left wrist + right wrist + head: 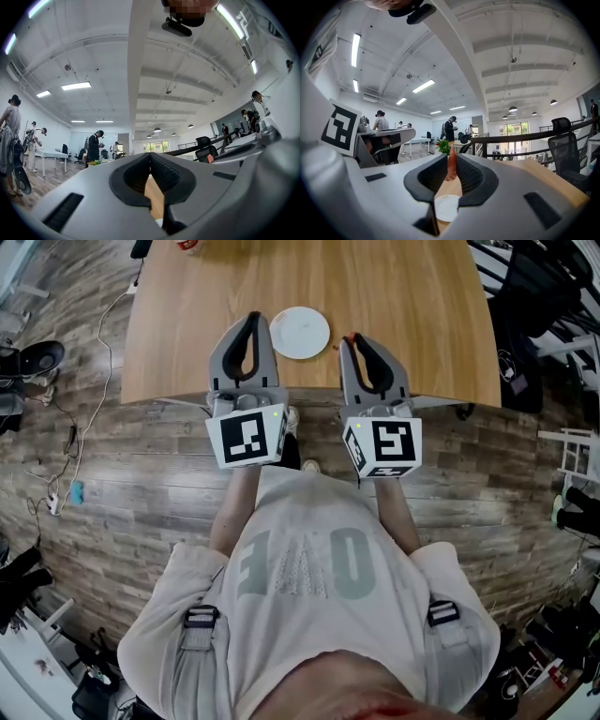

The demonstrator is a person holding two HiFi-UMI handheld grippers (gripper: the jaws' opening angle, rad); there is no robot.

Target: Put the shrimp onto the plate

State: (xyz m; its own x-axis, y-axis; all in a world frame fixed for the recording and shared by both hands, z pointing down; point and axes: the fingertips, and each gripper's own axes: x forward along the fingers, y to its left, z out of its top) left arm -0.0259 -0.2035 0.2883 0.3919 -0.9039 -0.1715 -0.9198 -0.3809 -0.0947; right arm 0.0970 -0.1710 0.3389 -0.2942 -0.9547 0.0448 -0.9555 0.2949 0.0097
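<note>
A round white plate (300, 332) lies on the wooden table (412, 315) near its front edge, between my two grippers. The right gripper (354, 337) is shut on an orange shrimp (352, 336), just right of the plate. In the right gripper view the shrimp (452, 165) stands upright, pinched at the tips of the right gripper (452, 157), and the plate (446, 207) shows below through the jaws' gap. My left gripper (253, 317) hovers at the plate's left, shut with nothing in it. In its own view the left gripper (150, 157) has its tips together.
A small red-and-white object (190, 245) sits at the table's far edge. Cables and a power strip (54, 502) lie on the wooden floor to the left. Dark chairs and bags (534, 296) crowd the right side. Several people stand far back in the room.
</note>
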